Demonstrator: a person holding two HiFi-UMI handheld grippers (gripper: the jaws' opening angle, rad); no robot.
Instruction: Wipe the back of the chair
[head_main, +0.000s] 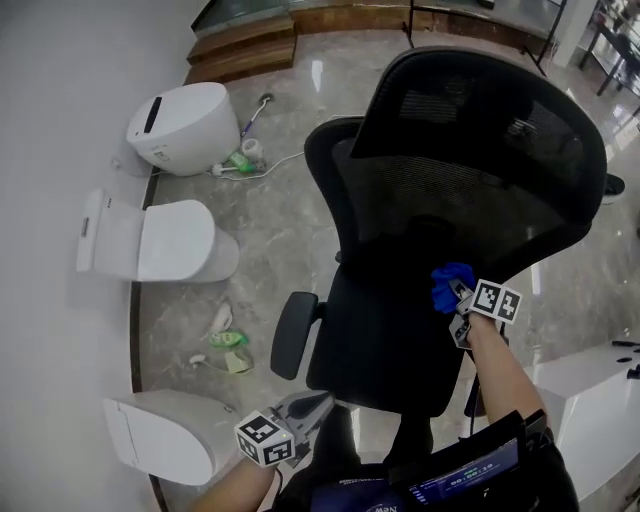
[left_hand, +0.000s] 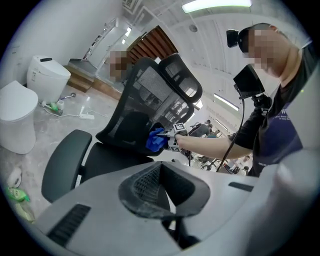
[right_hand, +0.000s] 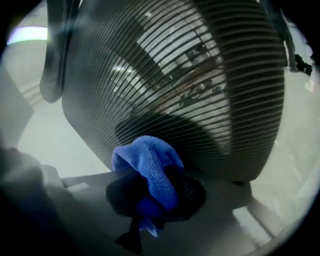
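Step in hand: wiping, low on the black mesh back of the office chair (head_main: 470, 170), mid-scene.

Right gripper (head_main: 458, 296): jaws clamped on a bunched blue microfibre cloth (right_hand: 150, 165), which appears to touch the mesh.

Left gripper (head_main: 305, 412): near left, jaws together, nothing held, clear of the chair.

Next, by judgement: sweep the cloth up and across under steady pressure.

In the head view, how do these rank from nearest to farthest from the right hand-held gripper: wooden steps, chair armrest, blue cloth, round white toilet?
1. Blue cloth, gripped by the right hand-held gripper itself.
2. Chair armrest, to its left.
3. Round white toilet, upper left by the wall.
4. Wooden steps, beyond the toilet, at the top.
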